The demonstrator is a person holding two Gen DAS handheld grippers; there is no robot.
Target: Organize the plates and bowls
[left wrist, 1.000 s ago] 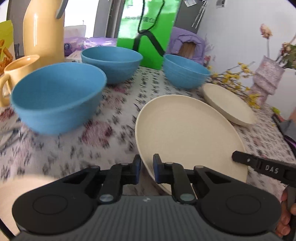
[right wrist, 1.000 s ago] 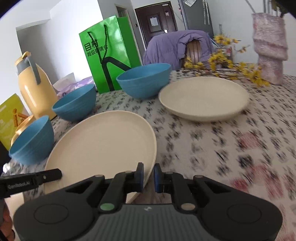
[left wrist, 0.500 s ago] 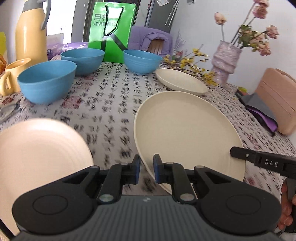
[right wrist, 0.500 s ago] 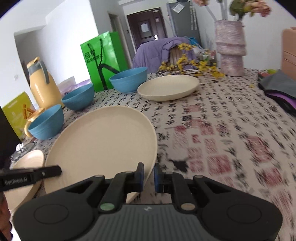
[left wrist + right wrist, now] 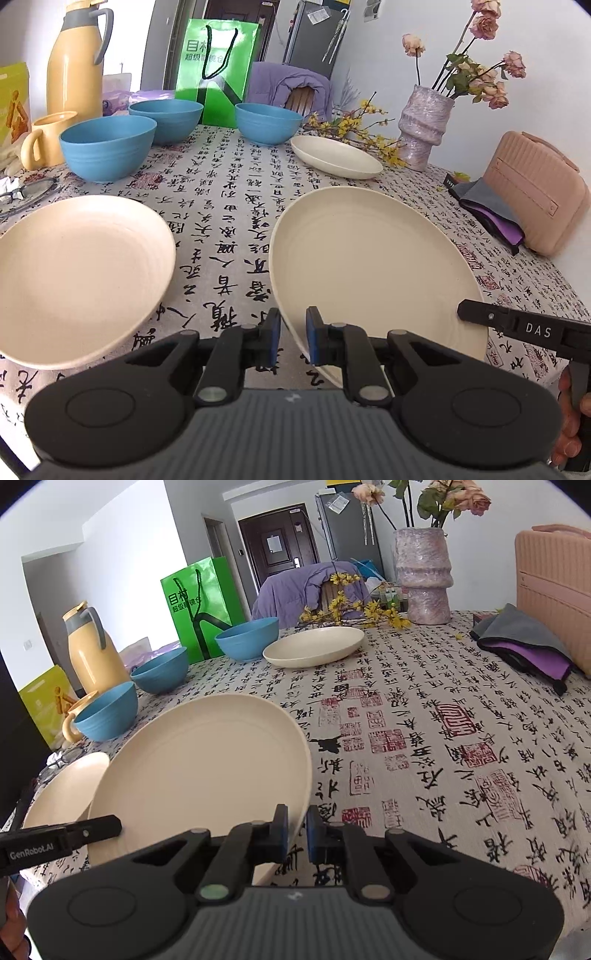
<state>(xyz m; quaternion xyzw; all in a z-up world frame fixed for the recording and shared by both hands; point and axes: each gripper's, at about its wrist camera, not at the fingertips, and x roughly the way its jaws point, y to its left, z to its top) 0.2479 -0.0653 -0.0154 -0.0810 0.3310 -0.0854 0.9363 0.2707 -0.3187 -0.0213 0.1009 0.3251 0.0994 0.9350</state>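
With our left gripper (image 5: pixel 293 334) and right gripper (image 5: pixel 297 829) each clamped on opposite rims of the round cream plastic plate (image 5: pixel 369 266), its matching cream plate on the table (image 5: pixel 74 273) lies just left, nearer our left hand.

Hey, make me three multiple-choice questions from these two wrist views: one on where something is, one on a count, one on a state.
1. Where does the lavender ribbed vase stand?
A. beside the far cream round plate
B. inside a bowl
C. on the floor

2. How many blue round bowls are on the printed tablecloth?
A. one
B. three
C. five

3. How is the near cream round plate held?
A. lying untouched
B. by one gripper only
C. by both grippers at its rim

A, the vase stands just right of that plate.
B, three bowls show in both views.
C, the left gripper and right gripper each have jaws shut on the rim.
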